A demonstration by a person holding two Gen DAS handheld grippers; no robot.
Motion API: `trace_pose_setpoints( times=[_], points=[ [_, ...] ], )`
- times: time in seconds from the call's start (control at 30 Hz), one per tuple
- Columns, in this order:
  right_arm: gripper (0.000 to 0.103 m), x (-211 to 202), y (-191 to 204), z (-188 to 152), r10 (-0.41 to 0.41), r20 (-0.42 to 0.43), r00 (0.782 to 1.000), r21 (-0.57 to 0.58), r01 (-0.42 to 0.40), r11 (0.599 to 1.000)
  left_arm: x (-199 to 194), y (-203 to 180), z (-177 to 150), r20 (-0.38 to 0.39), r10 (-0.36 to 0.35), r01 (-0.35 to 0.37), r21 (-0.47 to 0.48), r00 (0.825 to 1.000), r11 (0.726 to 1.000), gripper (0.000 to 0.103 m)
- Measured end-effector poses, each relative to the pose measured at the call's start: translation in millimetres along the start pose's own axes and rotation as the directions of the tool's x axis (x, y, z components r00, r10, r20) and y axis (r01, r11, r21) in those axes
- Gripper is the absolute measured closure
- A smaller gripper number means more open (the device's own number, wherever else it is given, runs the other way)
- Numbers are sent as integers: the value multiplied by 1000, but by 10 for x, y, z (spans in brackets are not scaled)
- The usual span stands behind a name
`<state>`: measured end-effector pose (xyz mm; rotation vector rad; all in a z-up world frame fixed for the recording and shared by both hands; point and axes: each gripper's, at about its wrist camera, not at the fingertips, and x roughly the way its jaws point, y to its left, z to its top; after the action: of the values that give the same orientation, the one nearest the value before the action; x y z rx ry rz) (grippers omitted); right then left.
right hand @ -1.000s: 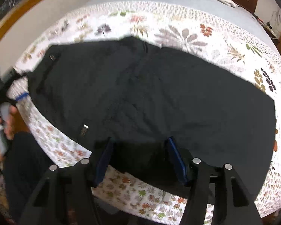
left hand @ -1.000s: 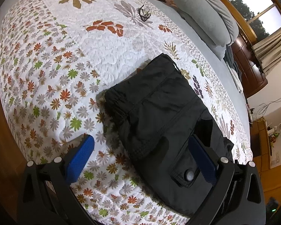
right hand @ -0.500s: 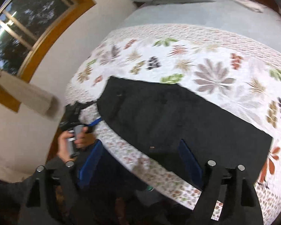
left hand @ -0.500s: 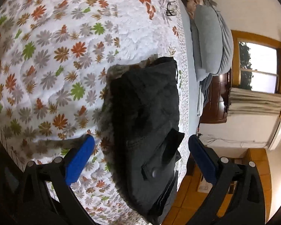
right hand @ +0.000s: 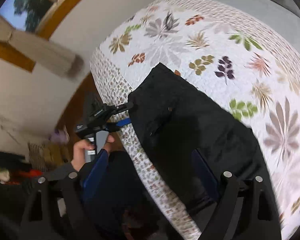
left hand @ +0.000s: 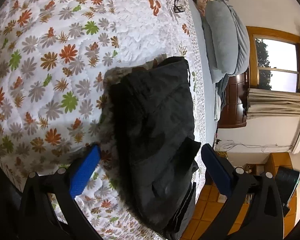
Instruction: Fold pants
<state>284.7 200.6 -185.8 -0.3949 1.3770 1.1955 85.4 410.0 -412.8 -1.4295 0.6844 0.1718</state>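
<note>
Black pants [left hand: 156,132] lie folded on a floral quilt [left hand: 50,64] near the bed's edge; they also show in the right wrist view [right hand: 194,124]. My left gripper [left hand: 150,158] is open, its blue pads either side of the pants' near end, holding nothing. It also shows in the right wrist view [right hand: 128,114], at the pants' far corner by the bed edge. My right gripper [right hand: 152,172] is open and empty, straddling the bed edge at the near side of the pants.
Grey pillows and bedding [left hand: 224,40] lie at the head of the bed. A small black object [left hand: 179,5] sits on the quilt far off. A dark wooden cabinet [left hand: 234,100] and a window [left hand: 276,66] stand beyond the bed.
Both grippers have rolled and drawn back from the pants. The right gripper, earlier over the pants' edge, has opened wider and swung towards the bed's side.
</note>
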Motion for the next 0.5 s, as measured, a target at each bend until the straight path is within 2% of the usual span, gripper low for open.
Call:
trace_pose_setpoints(
  times=[0.17,0.27,0.33,0.4,0.5],
  points=[
    [16,406,-49,514,-5,-113,994,-97,-6,995,95,-106,-9,16,73,-74,46,997,996,3],
    [16,744,-69,789,-26,-192,981,-169,-7,986,104,-123,-26,44,105,-106,34,994,994,4],
    [16,975,-101,964,-29,-243,969,-201,-21,979,93,-137,-33,66,111,-113,13,992,994,9],
    [16,1155,-136,1115,-35,-275,961,-225,-29,974,78,-126,-38,78,132,-133,7,988,991,21],
    [16,1451,-234,1350,-13,-332,943,-240,-71,968,25,-56,-36,87,107,-105,-27,990,994,21]
  ],
)
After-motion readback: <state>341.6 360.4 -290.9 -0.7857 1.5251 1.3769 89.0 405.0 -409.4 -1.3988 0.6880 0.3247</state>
